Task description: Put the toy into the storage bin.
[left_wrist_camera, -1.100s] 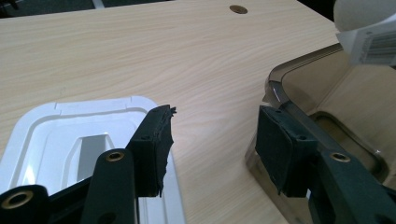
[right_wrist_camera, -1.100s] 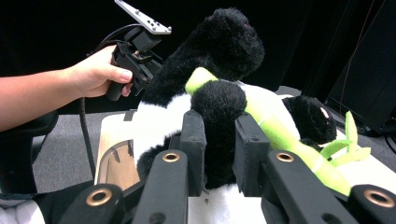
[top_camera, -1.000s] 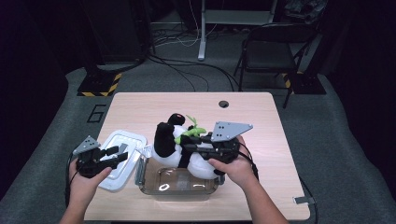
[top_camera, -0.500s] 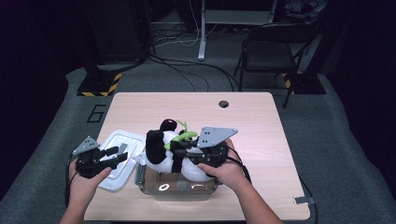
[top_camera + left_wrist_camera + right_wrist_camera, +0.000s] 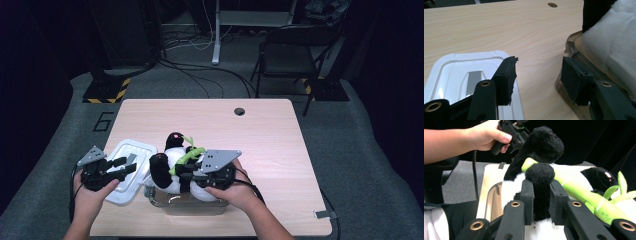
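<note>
1. Jaws of right gripper (image 5: 541, 202) clenched on the plush panda (image 5: 172, 167) by a black limb; panda sits partly down in the clear container (image 5: 192, 205).
2. Left gripper (image 5: 537, 80) jaws released, empty, just left of the container.
3. I judge seating unfinished; white lid (image 5: 127, 167), left of the container, remains off.

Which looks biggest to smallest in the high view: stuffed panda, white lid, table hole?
1. Stuffed panda, though the right tongs cover part of it.
2. White lid, close behind, partly under the left tongs.
3. Table hole, clearly smallest.
</note>
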### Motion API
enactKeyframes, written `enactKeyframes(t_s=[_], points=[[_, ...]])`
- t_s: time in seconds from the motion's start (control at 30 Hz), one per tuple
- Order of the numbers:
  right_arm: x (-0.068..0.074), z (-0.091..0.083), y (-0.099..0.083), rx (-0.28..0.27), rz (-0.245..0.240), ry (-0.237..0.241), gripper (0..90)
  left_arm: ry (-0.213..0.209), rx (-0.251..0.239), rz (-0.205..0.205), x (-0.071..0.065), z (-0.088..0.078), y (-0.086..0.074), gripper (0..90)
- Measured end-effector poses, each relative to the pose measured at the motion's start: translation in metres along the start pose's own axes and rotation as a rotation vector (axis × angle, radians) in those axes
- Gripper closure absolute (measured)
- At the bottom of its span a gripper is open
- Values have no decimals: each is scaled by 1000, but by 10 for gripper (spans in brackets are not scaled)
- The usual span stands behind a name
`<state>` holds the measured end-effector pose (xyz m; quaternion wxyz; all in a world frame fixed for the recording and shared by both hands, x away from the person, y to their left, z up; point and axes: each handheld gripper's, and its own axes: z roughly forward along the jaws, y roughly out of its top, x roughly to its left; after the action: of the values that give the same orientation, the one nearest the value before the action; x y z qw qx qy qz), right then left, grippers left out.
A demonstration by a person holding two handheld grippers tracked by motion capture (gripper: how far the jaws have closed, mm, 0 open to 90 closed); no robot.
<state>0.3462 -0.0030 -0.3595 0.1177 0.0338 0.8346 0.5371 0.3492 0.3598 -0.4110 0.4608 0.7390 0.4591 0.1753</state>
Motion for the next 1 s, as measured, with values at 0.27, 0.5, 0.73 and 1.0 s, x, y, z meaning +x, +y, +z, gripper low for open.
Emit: enactKeyframes(t_s=[0.27, 0.5, 0.73, 1.0], points=[[11, 6, -9, 14, -45, 35, 759, -9, 8, -2, 0, 0, 0, 457], [8, 7, -15, 11, -13, 69, 759, -19, 6, 7, -3, 0, 2, 457], [4, 8, -22, 7, 39, 107, 710, -37, 12, 32, -12, 6, 6, 457], [1, 2, -21, -15, 123, 131, 603, -88, 6, 86, -31, 10, 26, 442]])
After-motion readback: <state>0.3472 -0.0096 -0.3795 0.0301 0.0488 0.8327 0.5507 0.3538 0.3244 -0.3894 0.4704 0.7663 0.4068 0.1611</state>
